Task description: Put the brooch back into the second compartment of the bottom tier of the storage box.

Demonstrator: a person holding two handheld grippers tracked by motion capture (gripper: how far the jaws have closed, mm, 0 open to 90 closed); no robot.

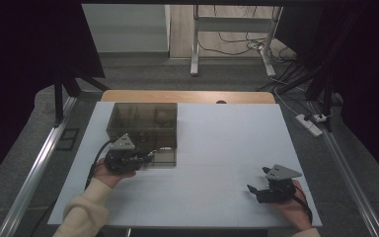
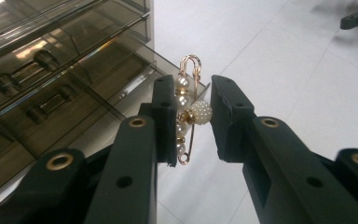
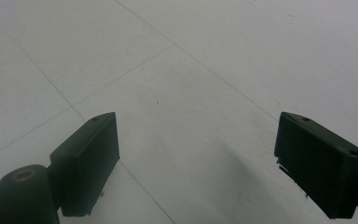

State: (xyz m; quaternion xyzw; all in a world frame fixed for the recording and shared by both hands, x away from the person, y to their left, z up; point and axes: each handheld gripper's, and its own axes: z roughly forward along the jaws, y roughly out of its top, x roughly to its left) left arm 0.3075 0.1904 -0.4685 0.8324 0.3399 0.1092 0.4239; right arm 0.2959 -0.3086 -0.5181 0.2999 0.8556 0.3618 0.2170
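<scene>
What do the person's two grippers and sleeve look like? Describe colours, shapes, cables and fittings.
Both the left gripper and the right gripper are black, each topped by a grey three-cornered plate and trailing a black cable. In the left gripper view the jaw arms carry brass-coloured rivets and end in blocky black pads. The left forearm wears a cream knitted sleeve with a ribbed cuff.

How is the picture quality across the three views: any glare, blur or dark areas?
High view: dim, black at both sides, white table evenly lit. Left gripper view: pearl pin sharp, glare streaks on the smoky drawer box. Right gripper view: soft shadow on the table between the tongs.
</scene>
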